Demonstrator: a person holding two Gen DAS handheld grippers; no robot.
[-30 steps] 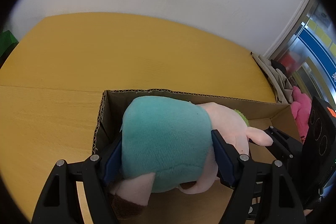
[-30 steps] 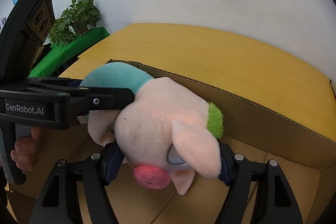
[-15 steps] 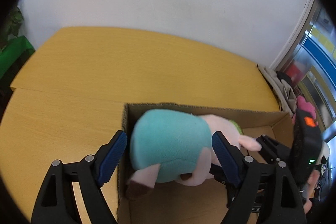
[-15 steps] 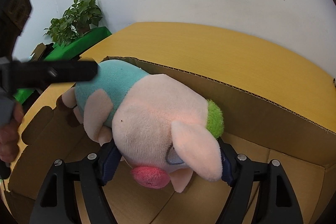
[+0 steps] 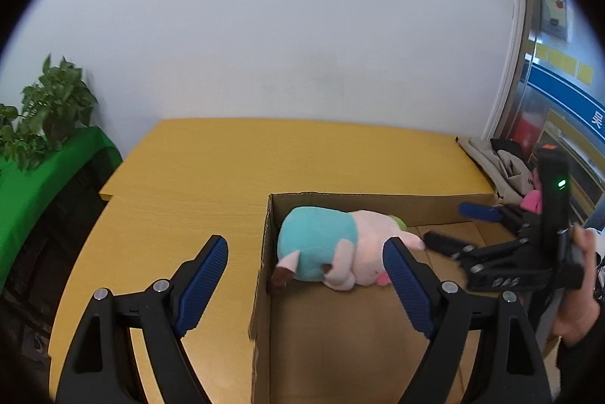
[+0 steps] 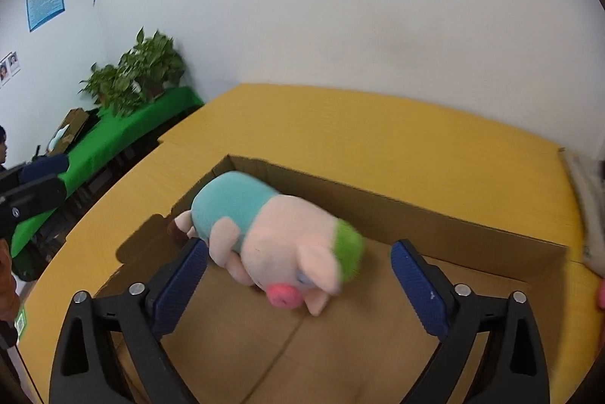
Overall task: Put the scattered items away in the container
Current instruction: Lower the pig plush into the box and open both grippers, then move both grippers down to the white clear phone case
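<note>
Plush pig (image 6: 272, 245) in a teal shirt lies on its side inside the cardboard box (image 6: 435, 226) on the yellow surface (image 5: 181, 215). Left tongs (image 5: 306, 275) are released. Right tongs (image 6: 298, 283) have just been opening, pads clear of the pig.

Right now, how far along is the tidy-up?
Done: the pig lies in the box. In hand: nothing. The left gripper is open; the right gripper has just opened, clear of the pig. Left: no other loose items show on the table.
</note>
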